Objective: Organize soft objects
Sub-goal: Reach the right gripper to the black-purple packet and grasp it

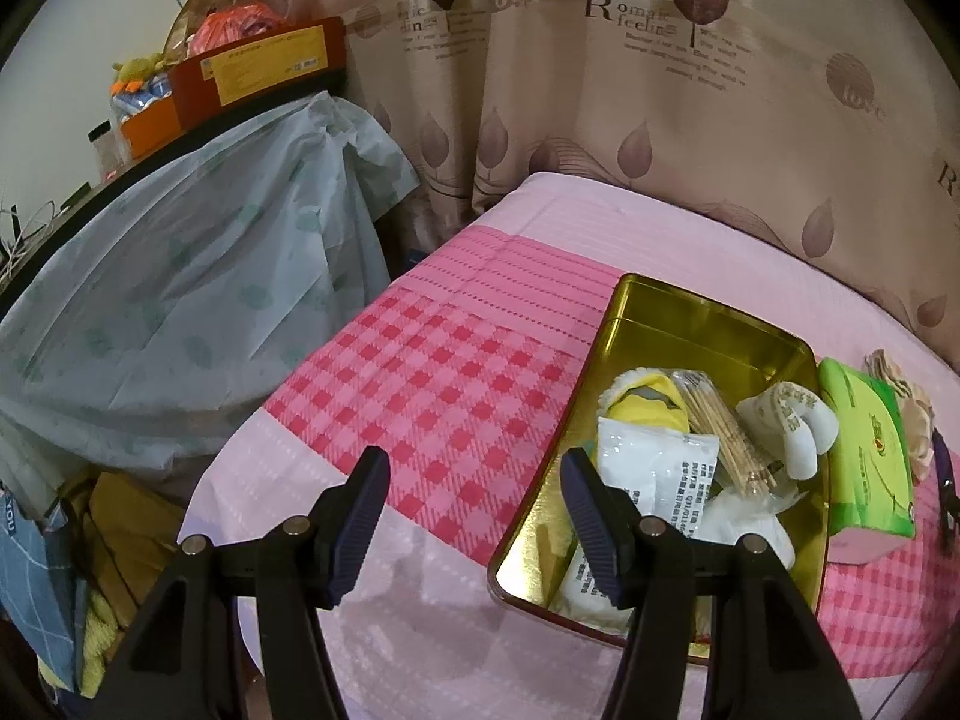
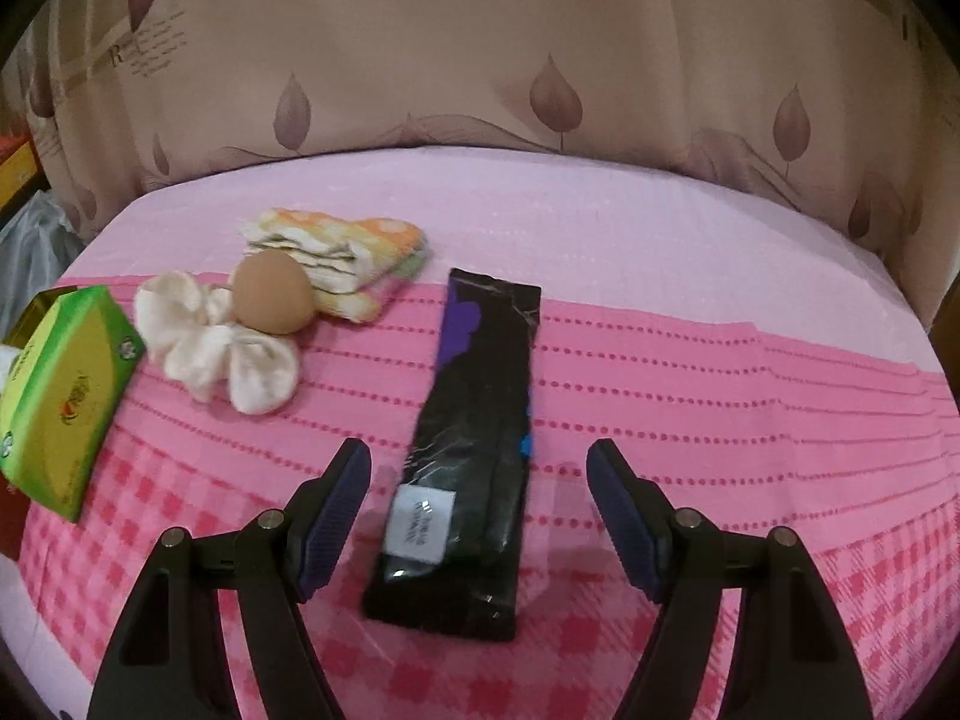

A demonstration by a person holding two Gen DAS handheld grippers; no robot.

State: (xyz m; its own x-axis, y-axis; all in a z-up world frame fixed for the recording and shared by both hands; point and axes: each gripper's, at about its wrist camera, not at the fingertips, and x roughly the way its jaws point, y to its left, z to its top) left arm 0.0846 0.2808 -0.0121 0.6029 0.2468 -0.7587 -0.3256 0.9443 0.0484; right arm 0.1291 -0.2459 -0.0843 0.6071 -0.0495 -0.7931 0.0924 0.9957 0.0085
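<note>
Nearest, the right tool hangs released, its jaws wide either side of a black packet lying flat on the pink bed cover, with bare cover to its right. The left tool is likewise released, empty, beside the gold tin holding soft items. Farther off lie a green tissue pack, a cream scrunchie, a brown ball and a folded cloth, short of the bed's far edge at the curtain.

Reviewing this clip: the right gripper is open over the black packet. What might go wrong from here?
The black packet has a glossy wrapper and lies flat on the bedspread, so the right gripper may slip or pinch fabric. The gold tin already looks crowded, so a long packet may not lie flat inside.
</note>
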